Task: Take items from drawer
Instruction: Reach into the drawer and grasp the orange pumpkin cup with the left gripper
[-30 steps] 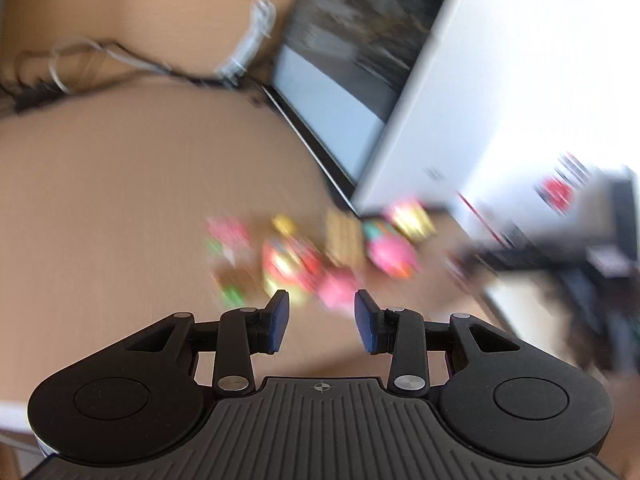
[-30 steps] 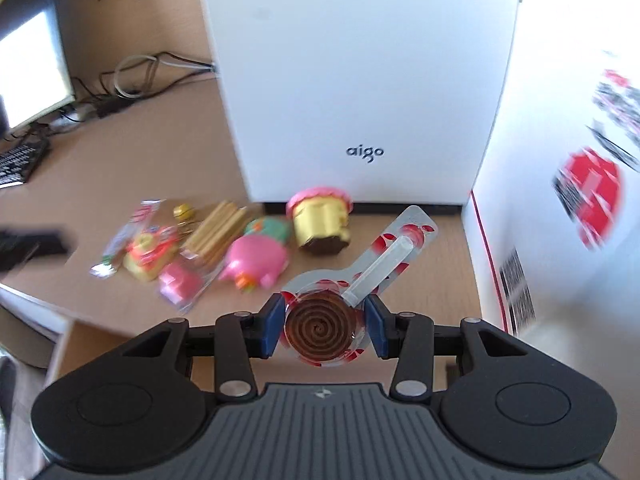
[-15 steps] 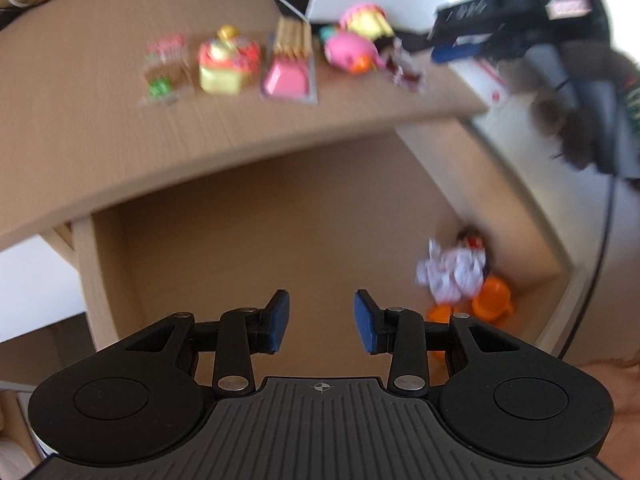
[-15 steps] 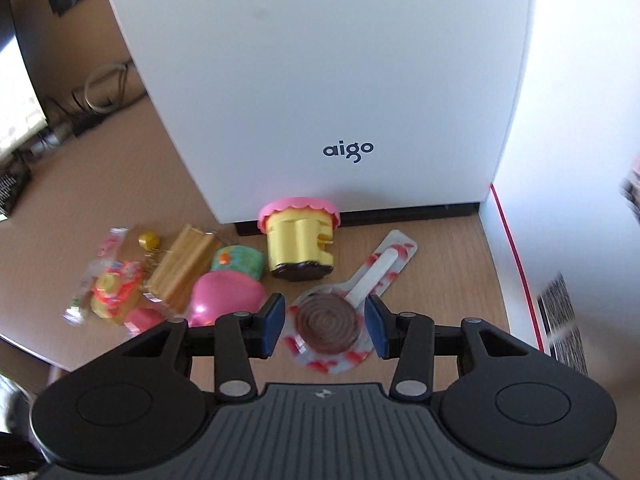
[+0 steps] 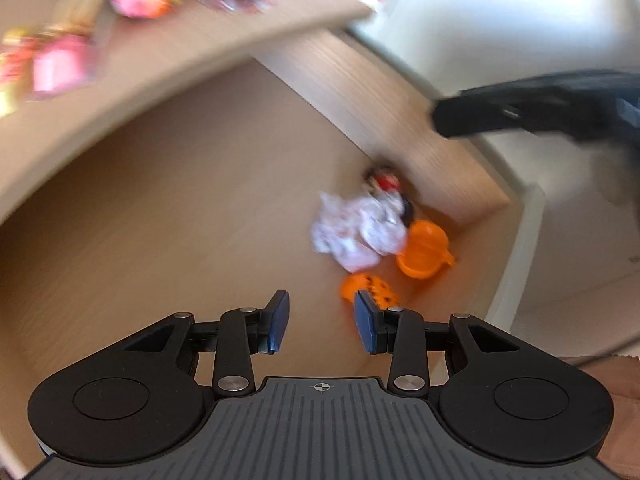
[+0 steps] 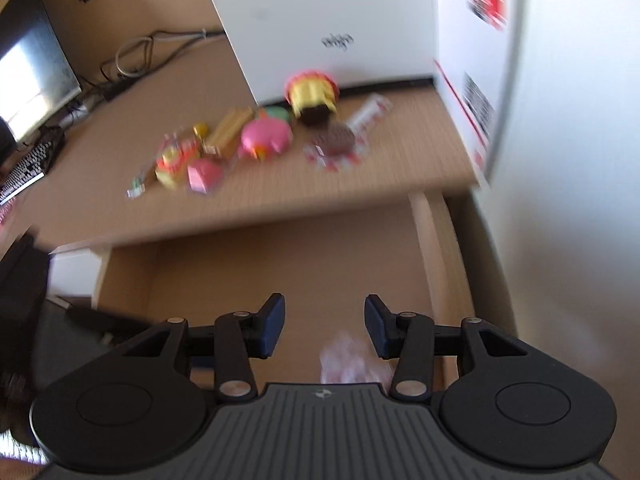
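The open wooden drawer (image 5: 140,220) holds a small doll in a pale dress (image 5: 360,224), an orange cup (image 5: 426,250) and an orange pumpkin piece (image 5: 370,288) in its right corner. My left gripper (image 5: 320,322) hovers open above the drawer floor, just near of the pumpkin piece. My right gripper (image 6: 325,326) is open and holds nothing, above the drawer (image 6: 280,264); the doll (image 6: 348,360) shows blurred just below its right finger. The chocolate swirl lollipop (image 6: 336,142) lies on the desk among the toys.
Several toy food items (image 6: 224,144) lie in a row on the desk (image 6: 100,168) before a white box (image 6: 320,12). A monitor (image 6: 28,64), cables and a keyboard (image 6: 24,168) sit at left. The other gripper (image 5: 520,108) shows dark at upper right.
My right gripper let go of the lollipop on the desk and pulled back over the drawer. My left gripper swung from the desk down into the drawer toward the doll and orange pieces.
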Demonstrator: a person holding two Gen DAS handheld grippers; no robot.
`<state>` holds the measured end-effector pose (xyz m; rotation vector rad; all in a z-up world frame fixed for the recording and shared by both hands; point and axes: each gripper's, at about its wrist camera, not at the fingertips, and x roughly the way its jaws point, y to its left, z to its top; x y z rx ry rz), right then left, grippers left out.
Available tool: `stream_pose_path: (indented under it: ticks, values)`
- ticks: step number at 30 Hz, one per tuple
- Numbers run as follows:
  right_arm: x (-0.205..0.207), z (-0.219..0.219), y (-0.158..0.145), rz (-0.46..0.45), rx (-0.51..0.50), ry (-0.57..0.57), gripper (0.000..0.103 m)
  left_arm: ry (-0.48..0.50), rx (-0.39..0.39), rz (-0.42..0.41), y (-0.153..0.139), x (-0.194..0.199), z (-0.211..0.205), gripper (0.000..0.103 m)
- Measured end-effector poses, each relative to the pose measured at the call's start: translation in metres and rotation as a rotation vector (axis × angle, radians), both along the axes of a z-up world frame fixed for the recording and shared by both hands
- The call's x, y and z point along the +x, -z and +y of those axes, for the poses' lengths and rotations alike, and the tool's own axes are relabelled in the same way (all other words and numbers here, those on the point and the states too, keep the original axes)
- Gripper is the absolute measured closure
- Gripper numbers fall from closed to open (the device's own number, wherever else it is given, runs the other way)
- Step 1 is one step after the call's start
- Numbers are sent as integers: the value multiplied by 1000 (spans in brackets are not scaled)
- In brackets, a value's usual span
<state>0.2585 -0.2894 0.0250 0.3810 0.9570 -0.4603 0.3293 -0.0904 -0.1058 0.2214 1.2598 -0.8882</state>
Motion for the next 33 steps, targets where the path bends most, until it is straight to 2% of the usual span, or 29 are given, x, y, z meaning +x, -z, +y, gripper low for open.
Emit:
stream_pose_path:
  ticks: [3,6,12,17,21,25,28,31,32,33]
  values:
    - [-24,2,0,17,11,62,59,36,58,83,14,4,-25,64]
    - [-41,3,1,27,26,111,59,24,105,149,29,7,-44,64]
    - [-60,11,-1,14,36,169,59,51,162,168,46,0,-74,62]
    - [-63,10,-3,15,26,185,59,33,188,168,51,-4,-81,59]
    - [-59,3,-4,15,9,198,59,-4,176,170,49,-10,-72,59]
    - [-51,-7,-2,23,-6,207,59,-73,115,199,41,-13,-46,60]
    - [-39,-16,5,48,-9,196,59,-137,85,181,29,-16,-19,63]
    - [-23,-23,21,110,1,183,59,-213,94,135,17,-19,3,64]
    - [-17,-25,28,132,9,175,59,-231,99,112,12,-21,10,66]
    - [-10,-25,35,152,16,166,59,-251,99,96,7,-22,16,82]
